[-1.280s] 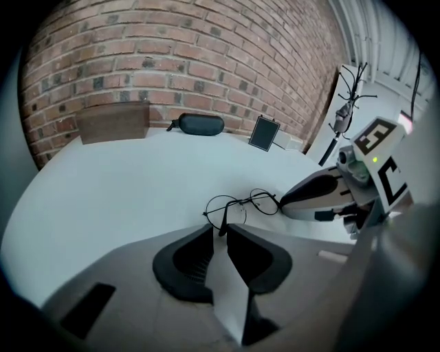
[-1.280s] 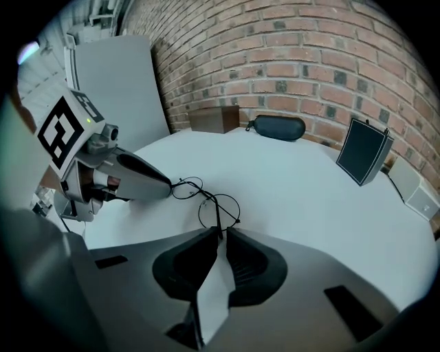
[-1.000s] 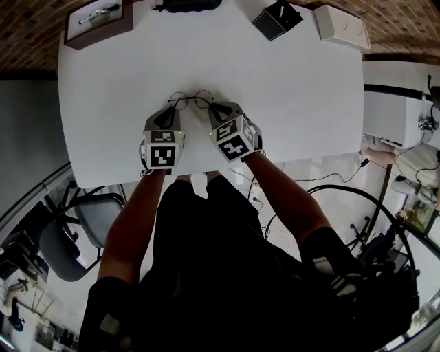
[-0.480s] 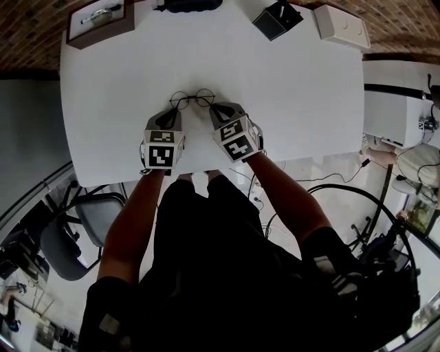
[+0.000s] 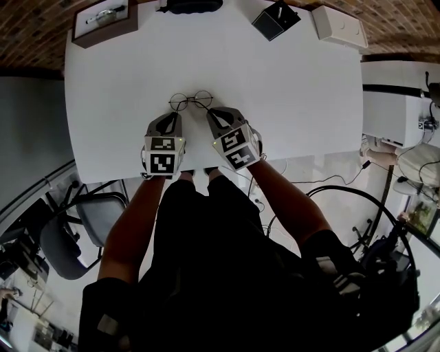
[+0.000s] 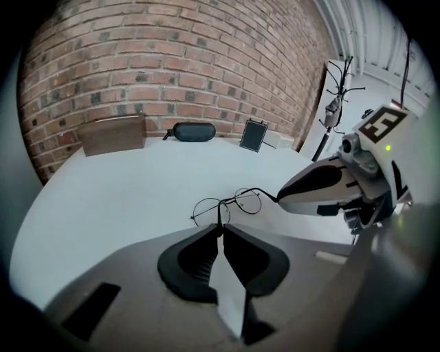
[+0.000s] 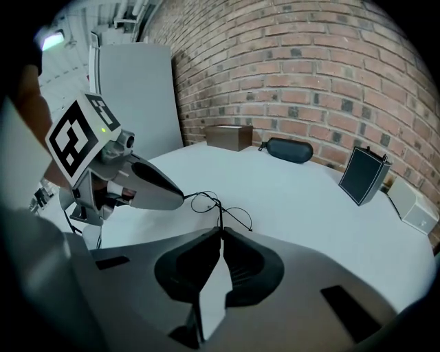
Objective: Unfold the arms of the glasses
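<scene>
Thin round wire glasses [image 5: 191,101] rest on the white table [image 5: 295,103], just beyond both grippers. My left gripper [image 5: 171,117] is shut on the tip of one glasses arm; in the left gripper view the wire [image 6: 221,214] runs straight into the pinched jaws of the left gripper [image 6: 221,228]. My right gripper [image 5: 212,113] is shut on the other arm, seen as a thin wire [image 7: 218,216] entering the closed jaws of the right gripper [image 7: 220,232]. The lenses [image 7: 203,203] lie between the two gripper tips, and each gripper shows in the other's view.
Along the table's far edge stand a brown wooden box [image 5: 103,22], a dark glasses case [image 5: 189,5], a black upright card [image 5: 276,19] and a white box [image 5: 342,26]. A brick wall rises behind them. A chair [image 5: 75,234] stands beside the near left corner.
The right gripper has drawn slightly back toward the near edge and lifted a little. The left gripper and the glasses have stayed almost where they were.
</scene>
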Demonstrator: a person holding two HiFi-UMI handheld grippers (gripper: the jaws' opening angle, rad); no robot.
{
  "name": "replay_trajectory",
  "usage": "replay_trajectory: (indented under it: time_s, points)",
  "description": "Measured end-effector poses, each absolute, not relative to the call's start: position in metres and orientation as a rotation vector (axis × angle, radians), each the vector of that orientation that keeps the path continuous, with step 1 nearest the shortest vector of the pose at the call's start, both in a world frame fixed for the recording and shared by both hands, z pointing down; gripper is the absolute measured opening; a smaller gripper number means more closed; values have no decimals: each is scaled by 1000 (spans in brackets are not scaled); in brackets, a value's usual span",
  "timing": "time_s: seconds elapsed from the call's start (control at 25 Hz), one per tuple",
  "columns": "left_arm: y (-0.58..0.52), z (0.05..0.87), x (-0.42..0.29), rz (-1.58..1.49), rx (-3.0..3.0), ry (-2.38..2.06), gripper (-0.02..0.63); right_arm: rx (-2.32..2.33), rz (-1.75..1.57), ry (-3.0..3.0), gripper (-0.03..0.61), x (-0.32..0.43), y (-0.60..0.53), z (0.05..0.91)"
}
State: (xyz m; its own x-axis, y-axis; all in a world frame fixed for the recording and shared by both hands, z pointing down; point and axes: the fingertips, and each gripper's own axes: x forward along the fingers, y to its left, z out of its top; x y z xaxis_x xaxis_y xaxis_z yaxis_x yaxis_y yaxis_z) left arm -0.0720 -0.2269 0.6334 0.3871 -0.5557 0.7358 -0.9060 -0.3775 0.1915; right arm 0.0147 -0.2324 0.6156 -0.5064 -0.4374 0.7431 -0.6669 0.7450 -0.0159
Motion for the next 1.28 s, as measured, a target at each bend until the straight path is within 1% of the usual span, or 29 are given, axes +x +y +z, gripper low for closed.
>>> replay_trajectory:
  time_s: [0.4, 0.68, 0.8, 0.96, 1.12, 1.2, 1.28]
  points:
    - [-201, 624, -53, 695, 2082, -1190, 32, 760, 289, -2257, 20, 1, -205, 598]
    - [-179, 638, -35, 706, 2071, -1056, 32, 687, 318, -2234, 20, -4, -184, 618]
    - [-173, 647, -32, 739, 2062, -1034, 32, 677, 326, -2231, 20, -4, -183, 626]
    - [-172, 650, -30, 711, 2062, -1046, 33, 660, 327, -2225, 21, -4, -184, 633]
    - [-164, 652, -19, 723, 2073, -963, 34, 652, 319, -2210, 21, -2, -185, 639]
    - [-162, 652, -18, 727, 2078, -956, 41, 646, 327, -2203, 21, -2, -184, 642]
    - [-161, 648, -19, 693, 2080, -962, 80, 626, 333, -2207, 23, -4, -180, 642]
